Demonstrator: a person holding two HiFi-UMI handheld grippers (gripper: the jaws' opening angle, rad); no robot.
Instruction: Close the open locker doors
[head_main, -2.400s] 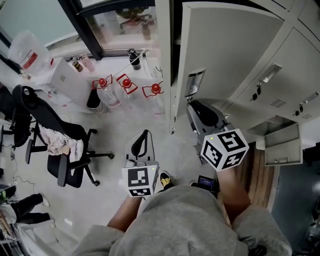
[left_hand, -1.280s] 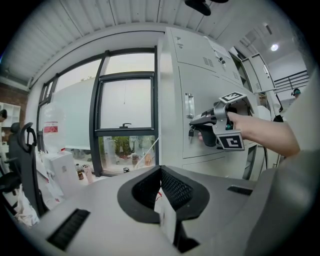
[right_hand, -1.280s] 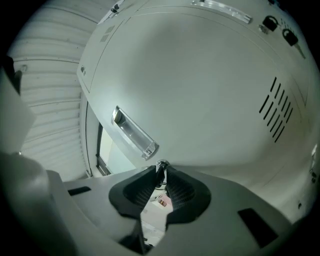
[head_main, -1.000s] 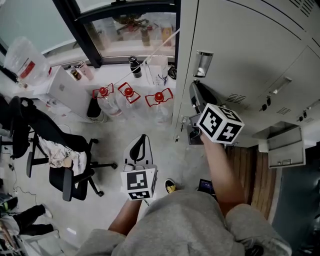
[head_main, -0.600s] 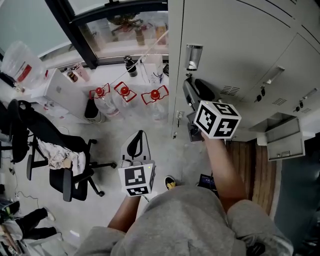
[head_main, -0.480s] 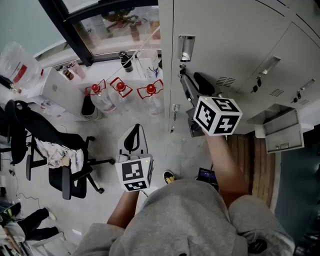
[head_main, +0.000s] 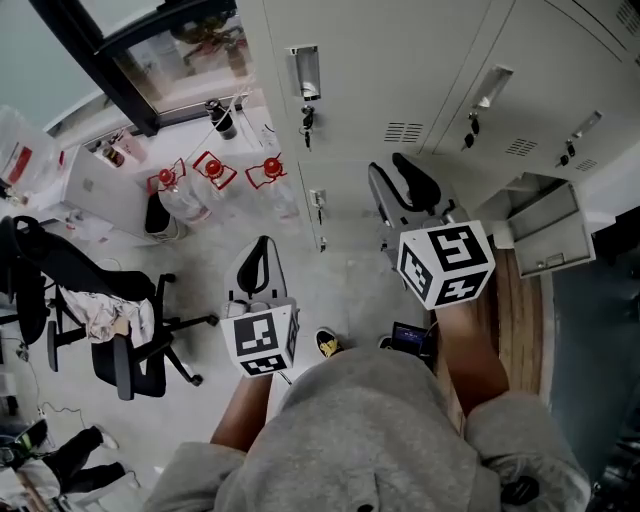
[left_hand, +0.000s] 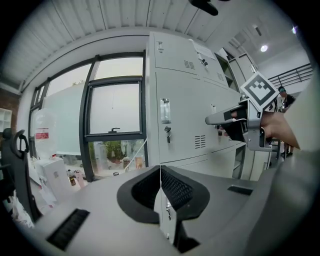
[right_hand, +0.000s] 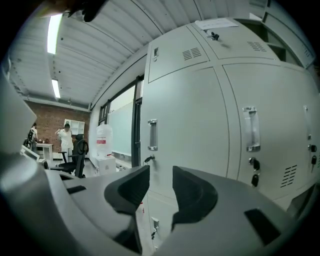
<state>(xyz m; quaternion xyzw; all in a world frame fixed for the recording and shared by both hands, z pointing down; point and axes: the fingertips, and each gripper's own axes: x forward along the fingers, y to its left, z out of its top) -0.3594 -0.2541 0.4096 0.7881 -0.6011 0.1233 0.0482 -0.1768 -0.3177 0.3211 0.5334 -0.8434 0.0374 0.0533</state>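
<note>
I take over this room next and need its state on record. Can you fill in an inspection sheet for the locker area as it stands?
Surface: pale grey floor.
Job's things: lockers; the tall door by the window is shut; a low door at the right stands open.
Clutter: three red-handled water bottles; office chair with a cloth on it.
Grippers: left gripper shut and empty; right gripper has just been opening, and its jaws are now apart with nothing between them.
Cables: thin white cord near the window.
Surroundings: black-framed window; a person far off.
</note>
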